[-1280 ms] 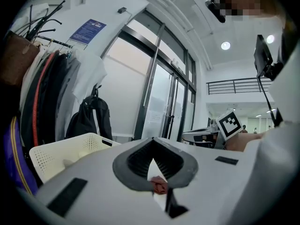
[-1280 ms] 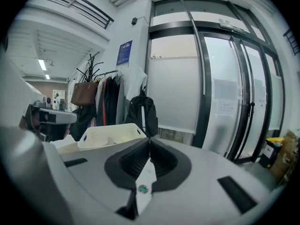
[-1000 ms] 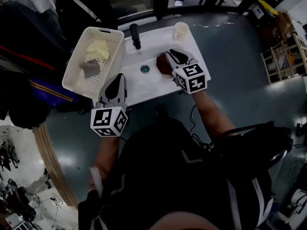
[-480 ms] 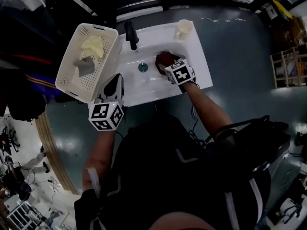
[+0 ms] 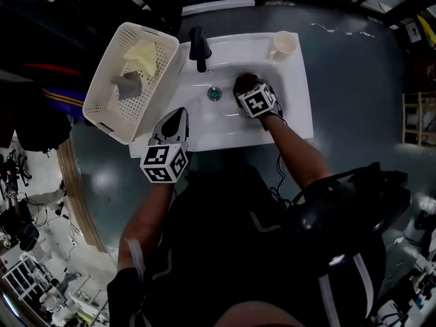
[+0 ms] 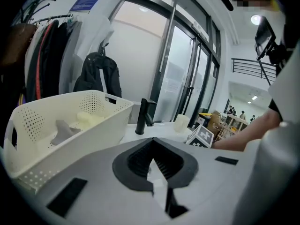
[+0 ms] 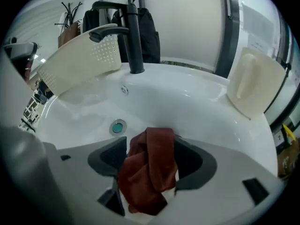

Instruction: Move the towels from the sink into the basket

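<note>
Right gripper (image 5: pixel 248 92) jaws just swung wide, straddling the red towel (image 7: pixel 150 168) down in the sink (image 5: pixel 286 114), not squeezing it. Left gripper (image 5: pixel 176 121) jaws pressed together, empty, by the basket (image 5: pixel 109 107)

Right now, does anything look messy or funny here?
A crumpled red towel lies in the white sink, between the right gripper's jaws, which have just been opening and do not press it. The basket sits skewed at the sink's left edge. Nothing looks spilled or broken.
</note>
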Action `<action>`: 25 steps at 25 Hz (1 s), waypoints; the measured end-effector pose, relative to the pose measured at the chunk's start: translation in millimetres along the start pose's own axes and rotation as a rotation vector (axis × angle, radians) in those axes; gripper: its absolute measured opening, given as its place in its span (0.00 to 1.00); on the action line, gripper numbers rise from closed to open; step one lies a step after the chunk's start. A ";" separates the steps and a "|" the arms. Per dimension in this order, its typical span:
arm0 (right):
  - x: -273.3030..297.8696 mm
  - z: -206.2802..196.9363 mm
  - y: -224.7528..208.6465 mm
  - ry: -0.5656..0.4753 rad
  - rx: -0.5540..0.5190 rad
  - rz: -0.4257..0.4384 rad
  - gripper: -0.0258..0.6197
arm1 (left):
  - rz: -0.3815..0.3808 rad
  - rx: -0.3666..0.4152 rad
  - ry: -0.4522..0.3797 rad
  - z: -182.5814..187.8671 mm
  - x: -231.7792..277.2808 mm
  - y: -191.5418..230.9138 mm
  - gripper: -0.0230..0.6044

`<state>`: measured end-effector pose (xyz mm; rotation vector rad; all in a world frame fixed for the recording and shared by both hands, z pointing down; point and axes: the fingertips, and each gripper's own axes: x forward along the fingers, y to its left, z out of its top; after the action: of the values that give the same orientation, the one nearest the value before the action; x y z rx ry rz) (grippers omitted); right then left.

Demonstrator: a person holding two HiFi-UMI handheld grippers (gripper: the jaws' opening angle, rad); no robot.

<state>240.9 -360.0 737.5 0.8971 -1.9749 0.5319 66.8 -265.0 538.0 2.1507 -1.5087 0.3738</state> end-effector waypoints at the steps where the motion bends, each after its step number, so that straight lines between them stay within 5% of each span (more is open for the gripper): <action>1: 3.4 -0.2 -2.5 0.007 -0.005 -0.007 0.54 | 0.007 -0.007 0.005 -0.4 2.4 1.1 0.04; 9: 39.7 -20.0 -8.0 0.111 0.000 0.006 0.53 | -0.014 -0.004 0.041 -7.6 20.3 -14.1 0.04; 16: 47.0 -26.7 -9.8 0.141 -0.009 0.001 0.40 | 0.078 -0.007 0.062 -10.5 16.0 2.6 0.04; 20: 46.7 -27.6 -9.0 0.147 0.027 0.009 0.27 | 0.069 0.010 0.044 -7.7 10.8 0.3 0.04; 25: 29.8 -14.7 1.0 0.091 0.041 0.004 0.22 | 0.041 0.050 -0.009 7.4 -10.6 -0.8 0.04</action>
<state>237.5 -361.3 770.6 0.8789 -1.8896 0.6076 63.4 -260.2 526.5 2.1651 -1.5659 0.4214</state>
